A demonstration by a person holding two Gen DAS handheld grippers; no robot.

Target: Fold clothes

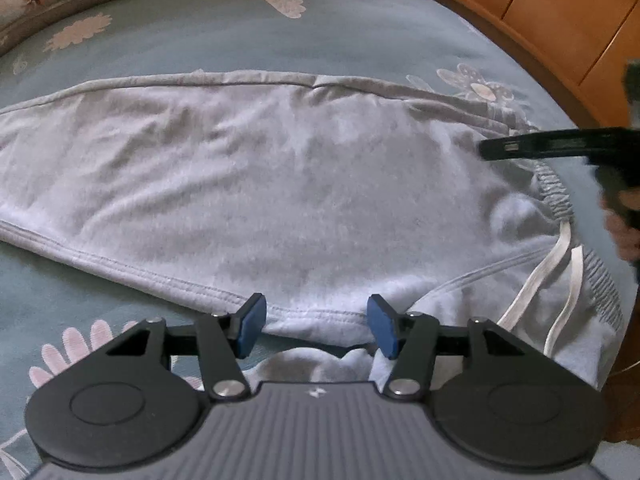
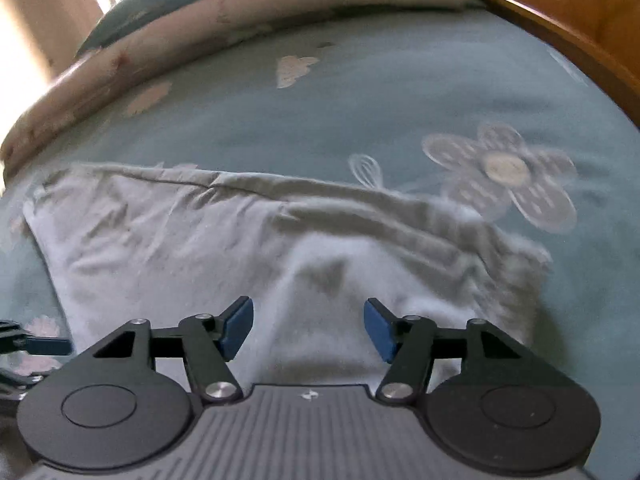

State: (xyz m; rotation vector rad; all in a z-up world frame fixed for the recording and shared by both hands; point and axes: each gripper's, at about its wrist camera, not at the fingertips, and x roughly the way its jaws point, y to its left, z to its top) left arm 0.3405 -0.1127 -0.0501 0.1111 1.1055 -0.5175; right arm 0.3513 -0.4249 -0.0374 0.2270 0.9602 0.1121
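Both grippers sit right at the near edge of the fabric. Left gripper (image 1: pixel 317 326) has its blue pads spread wide with the stitched hem of the pale grey pants (image 1: pixel 280 184) lying between them, nothing pinched. Right gripper (image 2: pixel 309 330) is also spread, hovering over the same pants (image 2: pixel 248 248) near the waistband end, pads clear of the cloth as far as I can tell.

The pants lie flat across the middle of the bed, folded leg over leg, wrinkly. White drawstrings (image 1: pixel 560 280) trail off the elastic waistband (image 1: pixel 556 192) on the right. From the left wrist view you can see the right gripper (image 1: pixel 486 149) poking in from the right, over the waistband area, with a bit of a hand (image 1: pixel 624 232) behind it, blurry.

Plenty of bare bedsheet (image 1: pixel 240 32) beyond the pants, teal with pink and white flowers. A pink floral quilt (image 2: pixel 224 12) is bunched along the far side, and an orange wooden headboard (image 1: pixel 540 4) curves close along the right edge, so that side is tight. Bright window light at far left in the right wrist view.
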